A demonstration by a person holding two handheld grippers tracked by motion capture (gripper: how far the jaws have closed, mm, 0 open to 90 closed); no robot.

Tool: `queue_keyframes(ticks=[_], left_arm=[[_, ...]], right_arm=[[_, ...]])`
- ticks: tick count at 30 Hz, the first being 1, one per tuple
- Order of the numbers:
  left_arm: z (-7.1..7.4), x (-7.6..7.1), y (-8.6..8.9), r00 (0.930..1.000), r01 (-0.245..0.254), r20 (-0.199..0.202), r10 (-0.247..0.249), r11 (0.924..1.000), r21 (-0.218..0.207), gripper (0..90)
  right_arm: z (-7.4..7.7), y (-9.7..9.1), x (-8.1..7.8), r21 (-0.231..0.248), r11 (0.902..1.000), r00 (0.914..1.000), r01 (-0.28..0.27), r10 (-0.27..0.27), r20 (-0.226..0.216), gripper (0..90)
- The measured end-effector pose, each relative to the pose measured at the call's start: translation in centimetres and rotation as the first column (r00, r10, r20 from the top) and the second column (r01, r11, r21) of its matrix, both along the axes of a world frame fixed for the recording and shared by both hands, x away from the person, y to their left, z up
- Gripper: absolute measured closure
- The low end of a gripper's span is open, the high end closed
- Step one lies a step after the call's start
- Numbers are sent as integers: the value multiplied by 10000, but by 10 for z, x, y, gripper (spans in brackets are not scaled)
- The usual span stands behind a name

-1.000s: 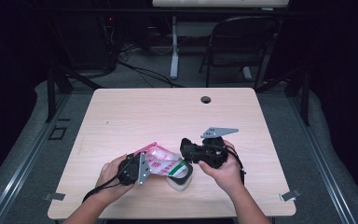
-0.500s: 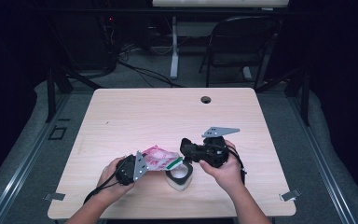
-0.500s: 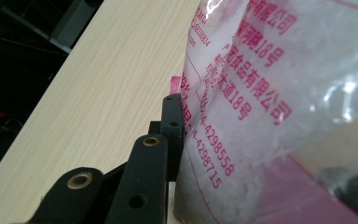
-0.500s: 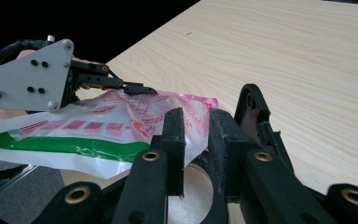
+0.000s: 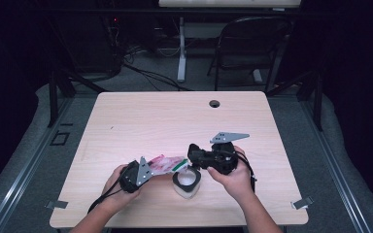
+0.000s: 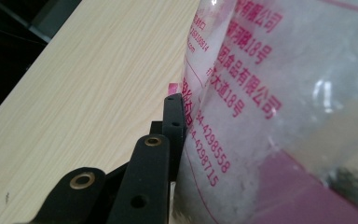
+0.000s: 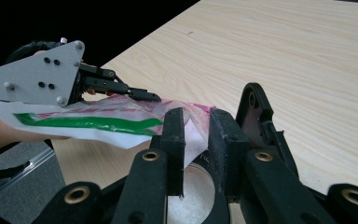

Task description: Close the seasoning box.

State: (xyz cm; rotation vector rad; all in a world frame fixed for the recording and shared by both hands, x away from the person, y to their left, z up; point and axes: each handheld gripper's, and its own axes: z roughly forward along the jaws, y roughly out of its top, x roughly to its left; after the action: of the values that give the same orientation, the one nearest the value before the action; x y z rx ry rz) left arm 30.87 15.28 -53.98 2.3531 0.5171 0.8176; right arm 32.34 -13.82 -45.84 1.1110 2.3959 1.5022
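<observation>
wood table [image 5: 175, 121] in dark room; both tongs [image 5: 148, 171] [image 5: 190, 156] pinch one plastic bag [image 5: 167, 164].

The bag [image 5: 164, 164] is suspended above the table [image 5: 175, 121], directly left of and above the container [image 5: 186, 182]. The left gripper [image 5: 145, 170] lies left of the container; the right gripper [image 5: 194, 156] lies just behind it.

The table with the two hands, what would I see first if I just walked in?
First the crinkly pink-printed bag, held up between the left gripper and the right gripper near the table's front edge. Right under it stands a small cup with white stuff inside. Each gripper pinches one end of the bag.
</observation>
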Motion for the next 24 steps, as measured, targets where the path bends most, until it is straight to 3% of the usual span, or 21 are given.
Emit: queue_keyframes(ticks=[17,24], left_arm=[[-2,7,9,9965,-310,-804,239,9956,-887,826],[-3,12,14,9909,-594,-1282,403,9871,-1489,827]], right_arm=[[0,0,0,25,10000,10000,41,-41,7,760],[-1,0,0,27,10000,10000,33,-33,9,758]])
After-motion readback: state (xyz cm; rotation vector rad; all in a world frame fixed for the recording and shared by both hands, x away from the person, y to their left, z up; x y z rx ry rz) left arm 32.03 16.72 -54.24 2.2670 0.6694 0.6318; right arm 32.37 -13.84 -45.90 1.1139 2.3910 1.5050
